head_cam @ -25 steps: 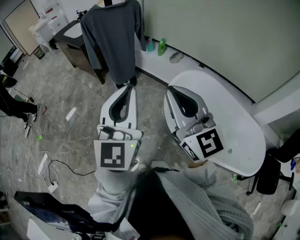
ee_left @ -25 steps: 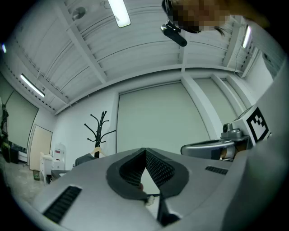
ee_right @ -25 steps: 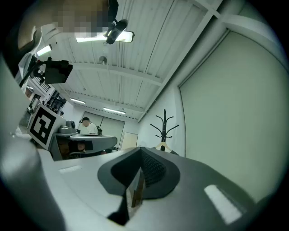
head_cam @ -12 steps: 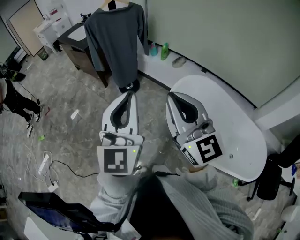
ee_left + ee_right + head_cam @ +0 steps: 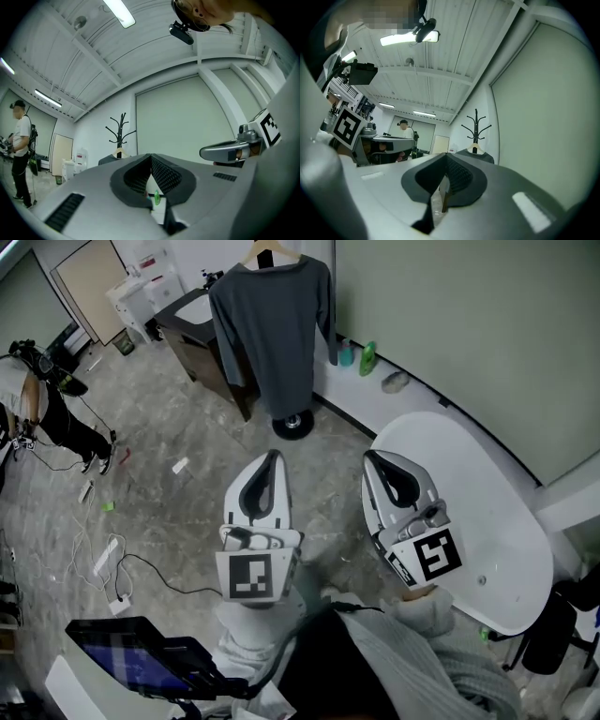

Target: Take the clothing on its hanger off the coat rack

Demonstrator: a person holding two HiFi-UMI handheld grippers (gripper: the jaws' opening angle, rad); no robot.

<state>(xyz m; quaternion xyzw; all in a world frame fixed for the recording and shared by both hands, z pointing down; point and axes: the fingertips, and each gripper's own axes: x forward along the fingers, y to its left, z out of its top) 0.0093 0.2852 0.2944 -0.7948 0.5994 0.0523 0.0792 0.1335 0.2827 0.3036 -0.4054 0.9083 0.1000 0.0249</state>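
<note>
A dark grey long-sleeved shirt (image 5: 272, 324) hangs on a wooden hanger (image 5: 268, 251) from a black coat rack, whose round base (image 5: 292, 425) stands on the floor by the wall. Both grippers are held side by side well short of it, pointing toward it. My left gripper (image 5: 273, 459) is shut with nothing in it, and so is my right gripper (image 5: 373, 457). In the left gripper view the rack (image 5: 121, 129) and hanger (image 5: 119, 152) rise beyond the closed jaws (image 5: 151, 160). The right gripper view shows the rack (image 5: 476, 126) and shirt (image 5: 482, 156) beyond its closed jaws (image 5: 446, 163).
A white oval table (image 5: 487, 521) sits under and right of my right gripper. A dark cabinet (image 5: 202, 343) stands left of the rack. Bottles (image 5: 367, 357) line the wall base. A person (image 5: 47, 409) stands far left. Cables (image 5: 103, 559) lie on the floor.
The head view has swung so the shirt and rack sit lower and further right, with the hanger in full view. Both grippers stay shut, side by side.
</note>
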